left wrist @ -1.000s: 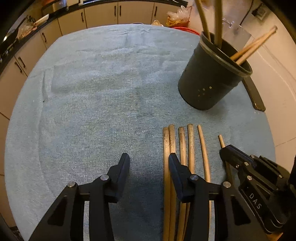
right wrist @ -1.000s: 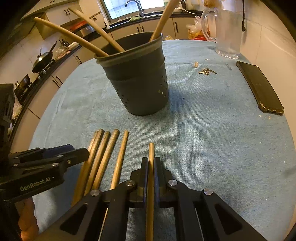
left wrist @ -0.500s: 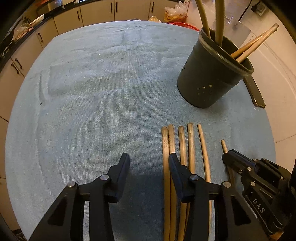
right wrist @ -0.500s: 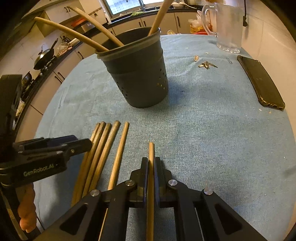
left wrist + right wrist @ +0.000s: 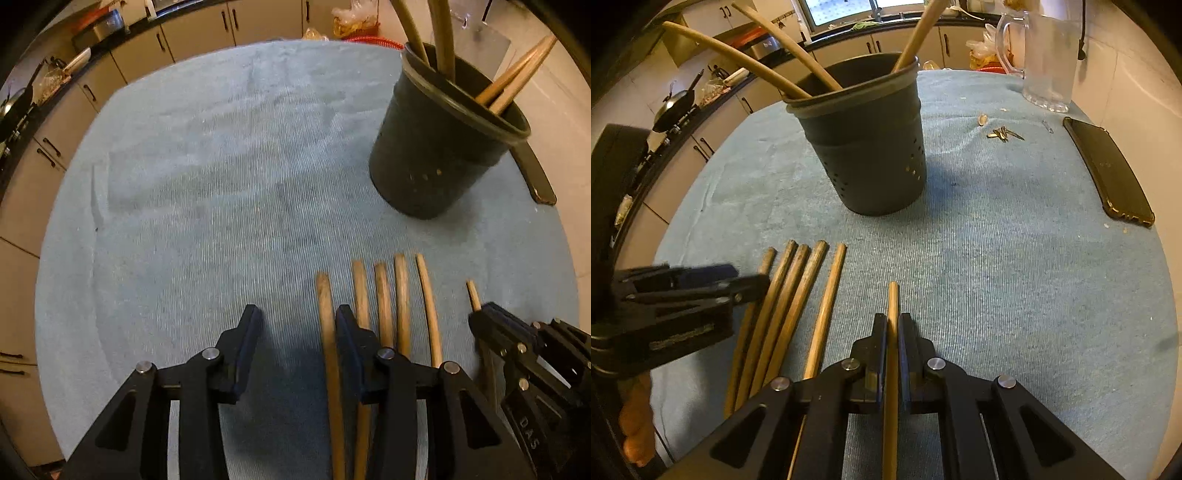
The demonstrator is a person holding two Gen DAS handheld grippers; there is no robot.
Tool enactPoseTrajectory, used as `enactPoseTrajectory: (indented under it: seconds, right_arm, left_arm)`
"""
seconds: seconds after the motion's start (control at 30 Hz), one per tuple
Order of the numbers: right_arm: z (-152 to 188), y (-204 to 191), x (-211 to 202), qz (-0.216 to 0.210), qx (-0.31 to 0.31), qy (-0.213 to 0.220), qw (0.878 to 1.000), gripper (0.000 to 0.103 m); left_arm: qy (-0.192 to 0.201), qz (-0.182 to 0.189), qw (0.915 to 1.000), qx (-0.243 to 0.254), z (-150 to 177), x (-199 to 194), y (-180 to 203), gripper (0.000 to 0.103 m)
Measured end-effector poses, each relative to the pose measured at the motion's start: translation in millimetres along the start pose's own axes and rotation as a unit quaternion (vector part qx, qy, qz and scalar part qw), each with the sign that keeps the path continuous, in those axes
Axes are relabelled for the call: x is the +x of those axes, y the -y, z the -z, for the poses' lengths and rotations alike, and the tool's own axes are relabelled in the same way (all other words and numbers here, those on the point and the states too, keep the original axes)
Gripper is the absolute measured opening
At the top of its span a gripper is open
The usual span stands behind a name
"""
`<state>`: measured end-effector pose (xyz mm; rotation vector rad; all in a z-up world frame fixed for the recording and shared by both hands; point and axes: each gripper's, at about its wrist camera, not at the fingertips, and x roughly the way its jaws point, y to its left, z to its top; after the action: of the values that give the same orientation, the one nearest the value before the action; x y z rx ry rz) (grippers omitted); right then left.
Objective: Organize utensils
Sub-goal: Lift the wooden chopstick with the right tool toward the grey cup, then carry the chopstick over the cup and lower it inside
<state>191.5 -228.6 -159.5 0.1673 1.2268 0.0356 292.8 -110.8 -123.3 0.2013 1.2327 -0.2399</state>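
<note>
Your right tongs pinch one chopstick: light, stiff, smooth, so grip mid-length. Your left tongs are closing, one loose chopstick between the jaws.

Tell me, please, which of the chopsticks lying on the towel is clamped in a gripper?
The lone chopstick farthest right, apart from the five beside it: the right gripper is shut on it.
</note>
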Motion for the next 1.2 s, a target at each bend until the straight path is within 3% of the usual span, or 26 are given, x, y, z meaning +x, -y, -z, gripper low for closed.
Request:
enactPoseTrajectory:
  seconds: [0.07,0.23,0.37,0.4,0.43,0.5,0.6,0.83,1.0,1.2]
  right_arm:
    - [-1,-4,1,0.009,-0.011,-0.005,1.0,0.009]
    - [-5,-12,4,0.03,-0.043,-0.017,0.998,0.01]
    - [-9,-27,8,0.06,-0.09,-0.015,0.994,0.009]
    - [-9,-29,8,0.06,-0.095,-0.012,0.994,0.008]
    - [-10,-25,8,0.049,-0.085,-0.006,0.995,0.007]
    - [-10,-15,0,0.022,-0.056,0.011,0.998,0.007]
    - [-7,-1,-36,-0.015,-0.019,0.071,0.997,0.007]
    - [11,7,-116,-0.032,0.01,0.187,0.982,0.007]
    - [29,5,-148,-0.034,0.016,0.231,0.972,0.007]
    - [51,4,-177,-0.038,0.016,0.257,0.966,0.007]
  left_arm:
    - [0.002,-0.002,1.0,0.004,2,-2,-1,0.023]
    - [0.005,0.02,0.9997,-0.013,7,-5,-17,0.022]
    - [0.029,-0.002,0.9996,0.0,10,-9,-8,0.022]
    - [0.036,-0.005,0.9993,0.003,9,-8,-6,0.02]
    - [0.037,-0.003,0.9993,-0.004,10,-10,-8,0.009]
    - [0.045,0.006,0.9985,-0.032,12,-19,-16,0.007]
    - [0.096,0.016,0.9936,-0.057,24,-51,-30,0.007]
    - [0.215,0.013,0.9723,-0.092,81,-150,-58,0.007]
    - [0.265,0.008,0.9575,-0.112,101,-181,-72,0.007]
    - [0.288,0.013,0.9507,-0.114,122,-214,-76,0.007]
